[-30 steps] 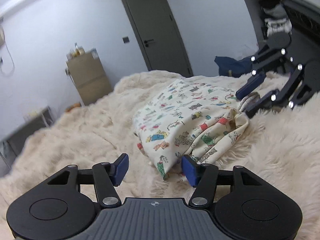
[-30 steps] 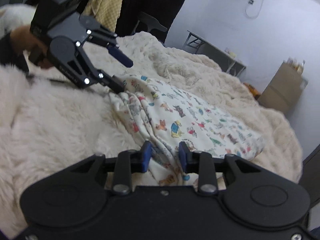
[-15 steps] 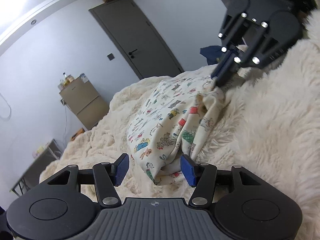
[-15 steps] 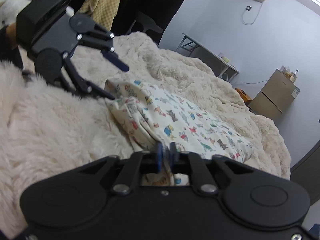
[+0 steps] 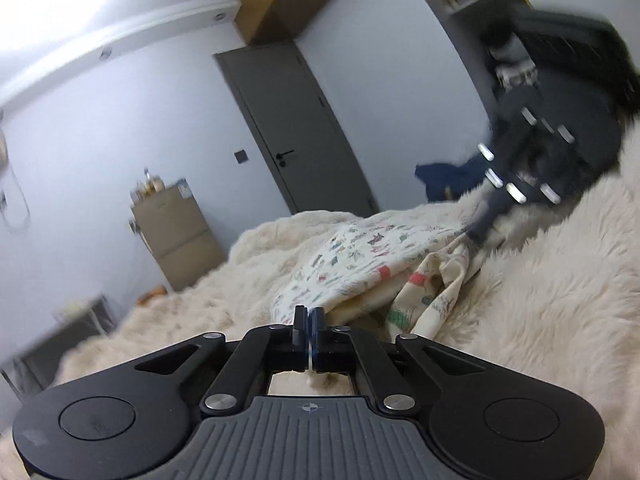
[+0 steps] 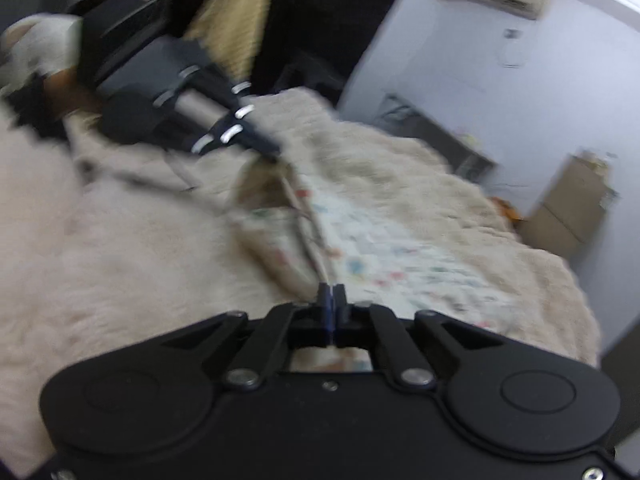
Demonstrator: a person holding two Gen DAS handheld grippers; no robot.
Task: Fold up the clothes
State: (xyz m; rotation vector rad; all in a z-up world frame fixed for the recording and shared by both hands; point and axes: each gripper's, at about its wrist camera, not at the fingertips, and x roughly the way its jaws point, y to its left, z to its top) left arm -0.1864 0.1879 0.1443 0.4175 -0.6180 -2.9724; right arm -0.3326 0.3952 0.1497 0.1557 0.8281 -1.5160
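Left wrist view: my left gripper (image 5: 309, 314) is clamped on the near edge of the printed garment (image 5: 360, 264), which lies on the fluffy blanket (image 5: 540, 300). Right gripper (image 6: 331, 294) pinches the opposite edge. Both edges are gripped and part-raised; I judge the fold itself barely started.

Cream cartoon-print cloth (image 5: 360, 256), cream fur blanket (image 5: 560, 300).
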